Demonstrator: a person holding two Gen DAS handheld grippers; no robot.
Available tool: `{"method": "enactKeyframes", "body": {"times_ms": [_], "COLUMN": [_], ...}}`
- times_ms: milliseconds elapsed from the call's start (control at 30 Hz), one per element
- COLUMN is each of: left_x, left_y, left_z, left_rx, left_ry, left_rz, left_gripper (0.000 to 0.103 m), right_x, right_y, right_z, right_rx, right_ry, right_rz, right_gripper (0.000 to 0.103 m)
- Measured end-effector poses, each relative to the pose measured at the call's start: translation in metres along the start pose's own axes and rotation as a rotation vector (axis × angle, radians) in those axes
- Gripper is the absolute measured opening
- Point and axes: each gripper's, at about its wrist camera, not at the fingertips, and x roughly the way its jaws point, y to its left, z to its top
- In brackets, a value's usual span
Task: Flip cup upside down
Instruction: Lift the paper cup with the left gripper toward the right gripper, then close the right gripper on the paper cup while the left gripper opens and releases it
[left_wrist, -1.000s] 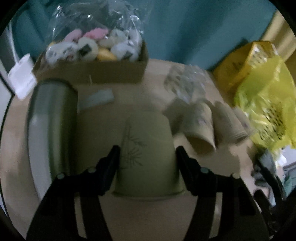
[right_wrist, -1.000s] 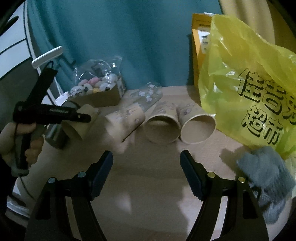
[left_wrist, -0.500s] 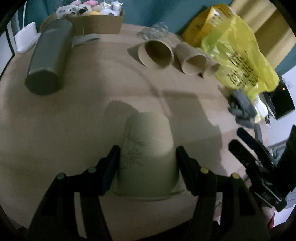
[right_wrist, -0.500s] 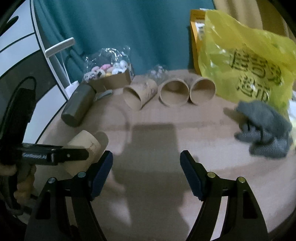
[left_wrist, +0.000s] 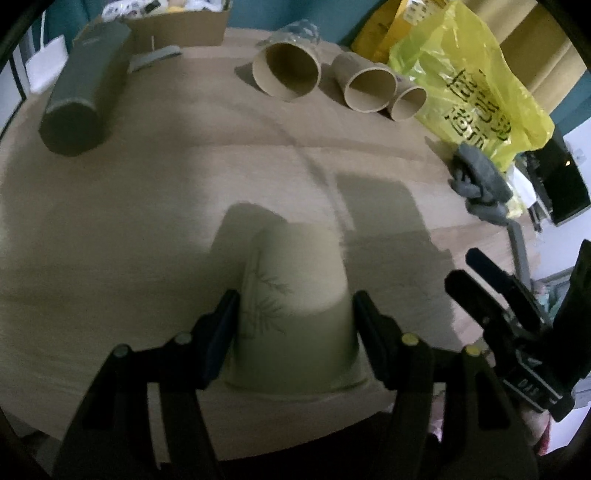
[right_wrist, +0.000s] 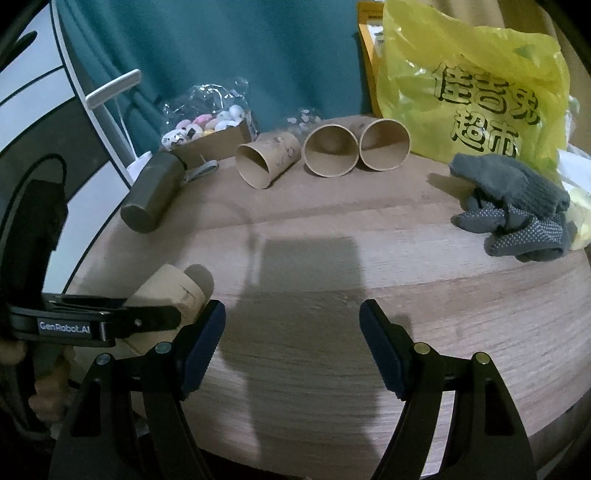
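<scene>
Left gripper (left_wrist: 293, 314) around tapered, bamboo-printed paper cup (left_wrist: 295, 306).

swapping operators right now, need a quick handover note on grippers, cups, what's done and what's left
Left gripper: shut on the paper cup, held near the front edge of the table, closed base pointing away from the camera. Whether it touches the table cannot be told.
Right gripper: open, empty, over bare table.
Three other cups lie on their sides at the back, mouths facing forward.
Done: cup gripped. Left: set it rim-down, release.
</scene>
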Motion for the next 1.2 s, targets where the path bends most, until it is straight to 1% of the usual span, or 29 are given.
{"method": "enactKeyframes", "body": {"times_ms": [33, 67, 100, 167, 200, 300, 400, 533, 667, 800, 833, 867, 1000, 1133, 1200], "left_x": [0.000, -0.001, -0.002, -0.004, -0.005, -0.008, -0.017, -0.032, -0.047, -0.061, -0.062, -0.063, -0.063, -0.059, -0.057], "left_y": [0.000, -0.001, 0.000, 0.001, 0.001, 0.005, 0.010, 0.027, 0.051, 0.075, 0.082, 0.091, 0.118, 0.141, 0.152], "left_z": [0.001, 0.002, 0.003, 0.003, 0.002, -0.001, -0.003, -0.010, -0.022, -0.034, -0.036, -0.038, -0.043, -0.046, -0.049], "left_rx": [0.000, 0.000, -0.001, -0.008, -0.010, -0.009, -0.006, -0.029, -0.060, -0.077, -0.087, -0.104, -0.143, -0.170, -0.191], "left_ry": [-0.003, -0.007, -0.010, -0.019, -0.021, -0.025, -0.048, -0.092, -0.143, -0.214, -0.226, -0.237, -0.256, -0.267, -0.272], "left_rz": [0.005, 0.010, 0.011, 0.001, -0.004, -0.005, 0.008, 0.015, 0.030, 0.057, 0.058, 0.054, 0.074, 0.102, 0.099], "left_gripper": [0.065, 0.070, 0.079, 0.085, 0.087, 0.087, 0.087, 0.087, 0.087, 0.087, 0.087, 0.087, 0.087, 0.087, 0.087], "right_x": [0.001, 0.002, 0.002, 0.003, 0.005, 0.008, 0.012, 0.017, 0.035, 0.061, 0.068, 0.075, 0.091, 0.106, 0.110], "right_y": [0.000, 0.000, -0.001, 0.000, 0.001, 0.006, 0.010, 0.019, 0.034, 0.056, 0.058, 0.063, 0.081, 0.090, 0.091], "right_z": [0.001, 0.001, 0.002, 0.003, 0.004, 0.007, 0.013, 0.022, 0.037, 0.059, 0.063, 0.068, 0.075, 0.072, 0.065], "right_rx": [-0.001, -0.003, -0.005, -0.008, -0.012, -0.028, -0.043, -0.056, -0.020, -0.004, 0.005, 0.003, -0.040, -0.053, -0.049], "right_ry": [0.002, 0.006, 0.007, 0.010, 0.015, 0.025, 0.042, 0.087, 0.202, 0.343, 0.373, 0.406, 0.489, 0.570, 0.602], "right_rz": [-0.003, -0.002, -0.001, -0.001, 0.001, 0.006, 0.020, 0.074, 0.217, 0.273, 0.272, 0.254, 0.194, 0.118, 0.104], "right_gripper": [0.078, 0.078, 0.078, 0.078, 0.078, 0.078, 0.078, 0.078, 0.078, 0.078, 0.078, 0.078, 0.078, 0.078, 0.078]}}
